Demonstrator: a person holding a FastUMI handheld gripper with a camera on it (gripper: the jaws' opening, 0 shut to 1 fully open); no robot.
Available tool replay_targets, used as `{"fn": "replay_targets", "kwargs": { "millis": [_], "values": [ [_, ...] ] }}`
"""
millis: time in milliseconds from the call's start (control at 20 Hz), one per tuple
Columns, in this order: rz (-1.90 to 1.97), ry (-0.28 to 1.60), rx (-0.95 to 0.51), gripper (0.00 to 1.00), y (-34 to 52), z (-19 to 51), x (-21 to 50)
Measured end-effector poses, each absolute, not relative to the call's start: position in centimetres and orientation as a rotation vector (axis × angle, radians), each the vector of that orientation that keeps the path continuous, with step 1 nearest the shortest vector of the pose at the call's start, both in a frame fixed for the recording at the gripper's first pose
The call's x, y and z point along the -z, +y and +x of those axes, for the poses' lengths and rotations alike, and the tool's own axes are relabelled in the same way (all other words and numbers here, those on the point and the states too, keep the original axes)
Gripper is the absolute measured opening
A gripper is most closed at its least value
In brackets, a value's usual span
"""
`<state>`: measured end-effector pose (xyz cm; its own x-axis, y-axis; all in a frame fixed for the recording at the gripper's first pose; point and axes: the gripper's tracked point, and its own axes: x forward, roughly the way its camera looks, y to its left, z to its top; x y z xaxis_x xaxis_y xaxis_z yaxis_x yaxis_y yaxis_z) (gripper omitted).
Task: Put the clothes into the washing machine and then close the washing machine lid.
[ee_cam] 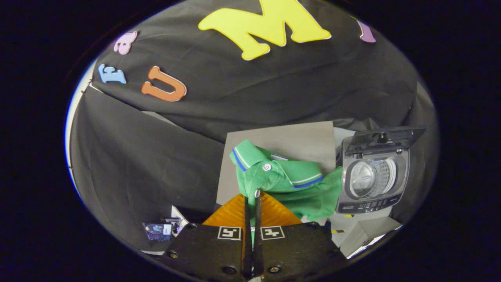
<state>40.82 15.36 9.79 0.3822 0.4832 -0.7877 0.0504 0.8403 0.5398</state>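
- I am holding my claw (pixel 252 196) pinched almost fully together, both fingers pressing on a fold of the green shirt (pixel 285 182) near its button strip.
- The shirt is hanging from my fingertips and bunching just ahead of them, spreading off to the right of the claw toward the washing machine (pixel 373 176).
- The washing machine is standing ahead and to the right of my claw, with its lid (pixel 385 138) propped up and the drum (pixel 372 178) open; one edge of the shirt is overlapping the machine's near side, though I cannot tell whether it is touching.
- The shirt's long axis is running roughly left to right across my fingers, the collar (pixel 244 154) pointing up and to the left, the body trailing down and to the right.
- To do this step well, I am judging that I should be keeping the pinch firm, lifting until the trailing cloth is clearing the rim, and centring it over the drum before letting go.
- A dangling sleeve could be catching on the rim, so I would be lowering it well inside.
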Motion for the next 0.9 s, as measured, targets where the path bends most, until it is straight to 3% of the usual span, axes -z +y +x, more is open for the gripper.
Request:
{"fn": "replay_targets", "kwargs": {
  "millis": [550,900],
  "values": [
    [0.636,1.058,-0.170,0.05,9.8,37.3,-13.1],
    [0.720,0.995,-0.050,0.05,1.3,33.5,-13.8]
  ]
}}
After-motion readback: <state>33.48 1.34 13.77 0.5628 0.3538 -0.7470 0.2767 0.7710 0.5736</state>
